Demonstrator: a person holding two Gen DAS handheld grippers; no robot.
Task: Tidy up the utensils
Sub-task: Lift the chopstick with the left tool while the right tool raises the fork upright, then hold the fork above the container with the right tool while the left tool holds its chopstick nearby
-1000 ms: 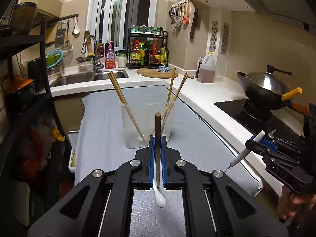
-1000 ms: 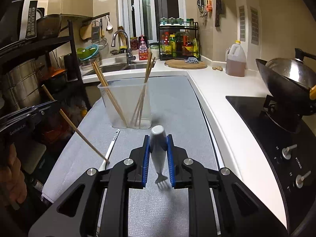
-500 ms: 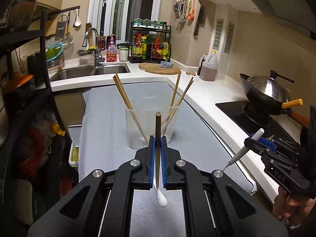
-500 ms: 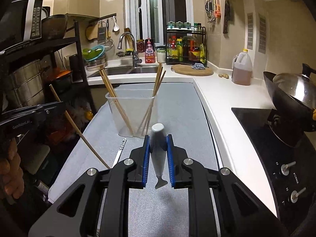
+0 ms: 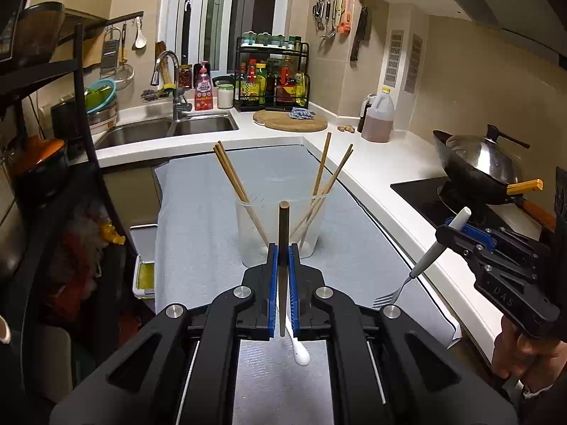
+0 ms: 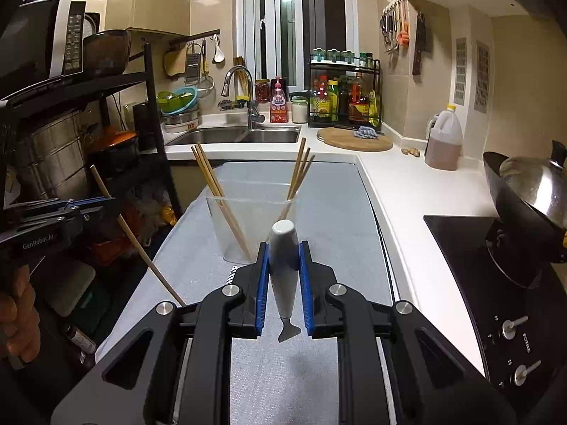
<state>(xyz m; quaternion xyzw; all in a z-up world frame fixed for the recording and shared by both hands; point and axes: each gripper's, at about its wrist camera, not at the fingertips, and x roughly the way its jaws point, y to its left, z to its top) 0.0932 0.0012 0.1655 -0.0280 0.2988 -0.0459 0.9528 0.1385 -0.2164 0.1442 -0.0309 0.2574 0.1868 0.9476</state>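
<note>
The left gripper (image 5: pixel 282 261) was tilted downward above the mat, its blue pads clamped narrowly on a single wooden chopstick (image 5: pixel 283 233) that stood up between them. To its right, the right gripper (image 6: pixel 282 276) was held by a hand (image 5: pixel 524 350) at a similar downward tilt, its pads closed on the white handle of a fork (image 6: pixel 283 265), tines pointing down. A white-handled utensil (image 5: pixel 299 350) lay on the mat directly beneath the left gripper.

Just ahead of both grippers a clear plastic container (image 5: pixel 278 228) stood upright, with several chopsticks (image 5: pixel 235 186) leaning against its left and right walls.

A grey mat (image 5: pixel 198 219) was spread over the counter under the container. Beyond it were seen a sink (image 5: pixel 166 129) and a round cutting board (image 5: pixel 290 121); to the right of the grippers a wok (image 5: pixel 478 173) sat on a black hob.
</note>
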